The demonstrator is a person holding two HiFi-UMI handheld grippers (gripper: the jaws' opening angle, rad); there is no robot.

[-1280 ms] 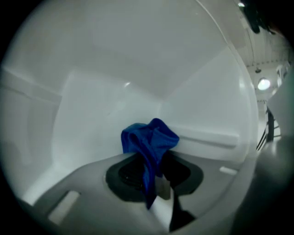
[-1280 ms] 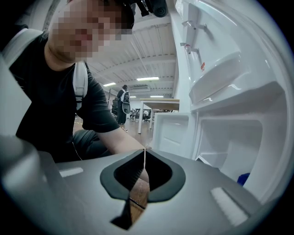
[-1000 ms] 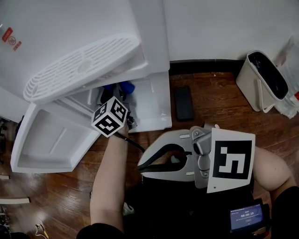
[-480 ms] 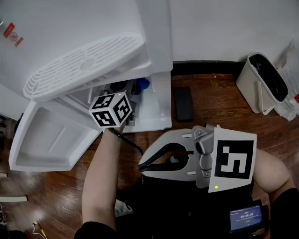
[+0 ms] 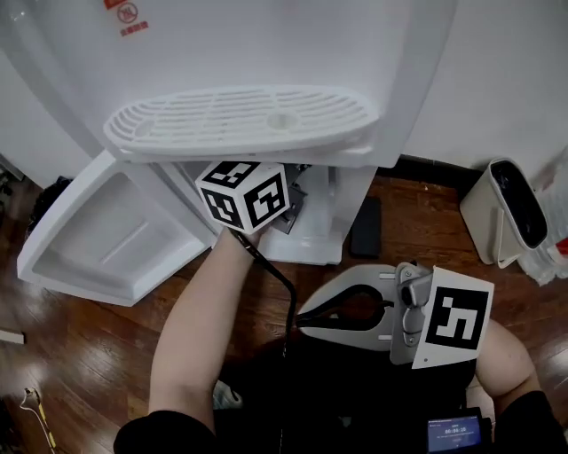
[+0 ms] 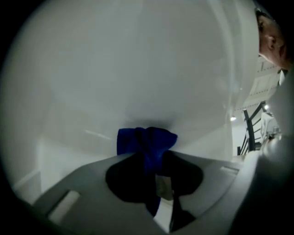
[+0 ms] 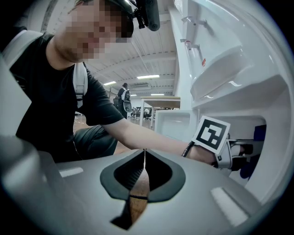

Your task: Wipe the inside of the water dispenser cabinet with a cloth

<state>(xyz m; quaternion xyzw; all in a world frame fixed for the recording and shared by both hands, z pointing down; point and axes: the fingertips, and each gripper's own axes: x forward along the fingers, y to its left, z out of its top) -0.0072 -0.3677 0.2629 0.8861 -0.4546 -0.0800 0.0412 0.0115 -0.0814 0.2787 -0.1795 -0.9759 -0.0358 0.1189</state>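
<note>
Head view's bright over the white plastic water dispenser front (image 5: 266, 44). Left gripper view is dim and hazy, corners black; right gripper view bows at its edges under ceiling strip lights (image 7: 148, 76).

in the head view the drip tray (image 5: 240, 120) of the water dispenser (image 5: 266, 44) is covering the inside of the cabinet (image 7: 243, 123). the fingers of the left gripper (image 6: 149, 156) are sitting out of sight beneath it, behind the marker cube (image 5: 244, 197).

in the left gripper view the blue cloth (image 6: 147, 140) is showing dim and soft-edged, its lower part disappearing between the fingers.

in the right gripper view only slivers of the cloth are peeking past the left gripper.

the head view's top edge is cutting off a red label (image 5: 129, 11), its print too small to read. the bottom edge is cropping a small screen (image 5: 454, 434), its digits unreadable. a dark flat object (image 5: 366, 226) on the floor is looking too indistinct to identify.
</note>
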